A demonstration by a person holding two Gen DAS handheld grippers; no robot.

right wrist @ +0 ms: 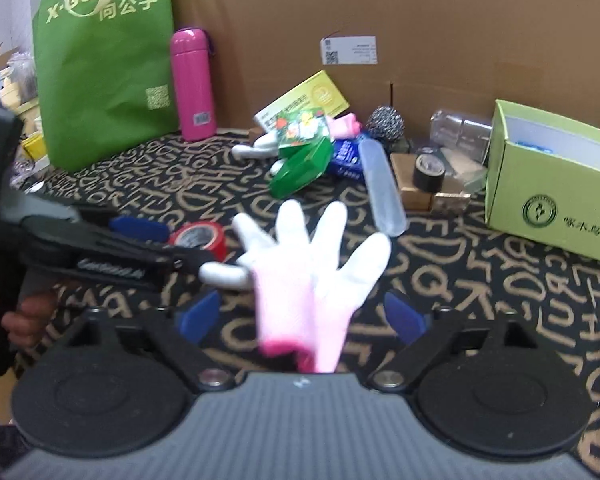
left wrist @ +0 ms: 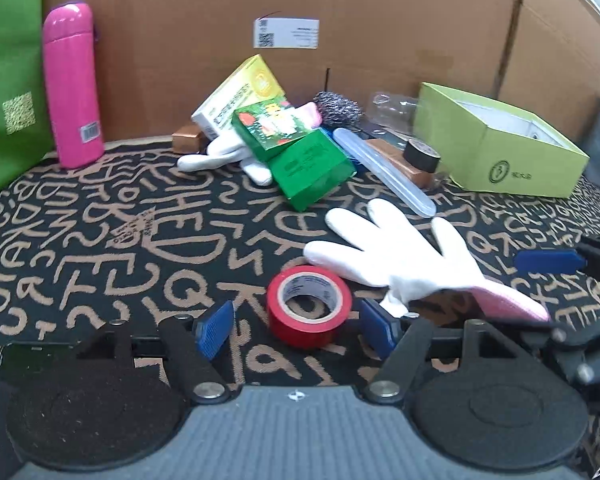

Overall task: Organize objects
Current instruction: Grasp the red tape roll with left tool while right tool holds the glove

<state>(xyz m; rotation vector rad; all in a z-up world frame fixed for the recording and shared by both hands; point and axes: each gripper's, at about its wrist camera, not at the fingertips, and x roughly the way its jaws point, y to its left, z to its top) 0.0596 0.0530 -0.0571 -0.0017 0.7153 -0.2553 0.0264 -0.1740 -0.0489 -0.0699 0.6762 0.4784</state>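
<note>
Left claw (left wrist: 296,326): spread, red tape roll (left wrist: 309,306) standing between its blue pads, untouched. Right claw (right wrist: 300,316): spread wide, white glove with pink cuff (right wrist: 300,276) lying between the pads on the lettered surface (left wrist: 100,240). Beyond: green boxes (left wrist: 300,152), clear tube (left wrist: 384,170), lime box (left wrist: 508,148), pink bottle (left wrist: 74,84).

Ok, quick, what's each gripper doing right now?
Left gripper: open, round red tape roll between its pads, ungripped.
Right gripper: open over the white-and-pink fabric glove.
</note>
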